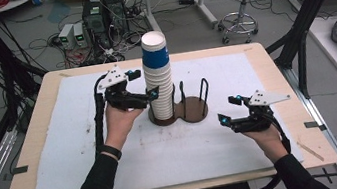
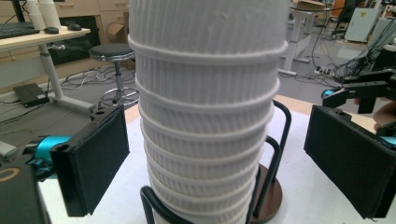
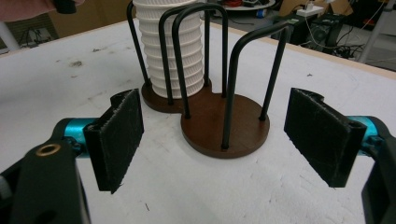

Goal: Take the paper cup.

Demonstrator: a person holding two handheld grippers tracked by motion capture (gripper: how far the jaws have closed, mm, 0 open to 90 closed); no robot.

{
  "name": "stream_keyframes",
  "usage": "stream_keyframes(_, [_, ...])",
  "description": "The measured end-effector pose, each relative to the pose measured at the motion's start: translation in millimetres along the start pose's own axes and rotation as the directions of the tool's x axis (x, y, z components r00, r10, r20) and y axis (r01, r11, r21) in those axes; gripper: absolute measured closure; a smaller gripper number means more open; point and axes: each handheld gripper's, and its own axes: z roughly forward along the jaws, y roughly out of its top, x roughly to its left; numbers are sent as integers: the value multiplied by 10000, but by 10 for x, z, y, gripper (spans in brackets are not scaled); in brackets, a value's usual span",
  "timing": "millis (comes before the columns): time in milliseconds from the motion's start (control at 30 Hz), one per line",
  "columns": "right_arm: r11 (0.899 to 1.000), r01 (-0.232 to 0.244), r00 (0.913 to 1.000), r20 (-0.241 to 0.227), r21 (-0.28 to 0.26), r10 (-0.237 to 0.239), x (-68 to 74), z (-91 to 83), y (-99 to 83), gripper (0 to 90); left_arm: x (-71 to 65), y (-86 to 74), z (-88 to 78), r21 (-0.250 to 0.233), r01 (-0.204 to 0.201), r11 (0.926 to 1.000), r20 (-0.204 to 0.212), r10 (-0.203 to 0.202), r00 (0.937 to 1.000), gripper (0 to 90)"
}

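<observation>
Black, fuzzy-faced pads of the left tool stand wide on either side of the stack of ribbed white paper cups, not touching it. That stack, topped by a blue-sleeved cup, fills one ring of the dark round-based wire holder on the white padded surface; its other ring is bare. Off to the side, the right tool gapes wide, holding nothing.

Tall stack of white ribbed paper cups, upright in left bay of brown holder
</observation>
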Motion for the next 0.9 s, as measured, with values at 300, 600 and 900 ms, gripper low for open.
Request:
stream_keyframes(300, [10000, -51, 9998, -188, -47, 50, 5, -1, 2, 200, 97, 71, 180, -223, 176, 9996, 415, -167, 9990, 65])
stream_keyframes(600, [10000, -26, 9994, -331, -32, 25, 12, 9, 3, 200, 136, 61, 291, -270, 255, 9993, 623, -238, 9978, 65])
stream_keyframes(900, [10000, 9, 9986, -527, 38, -7, 50, 31, 36, 200, 142, 55, 319, -349, 151, 9993, 775, -123, 9969, 103])
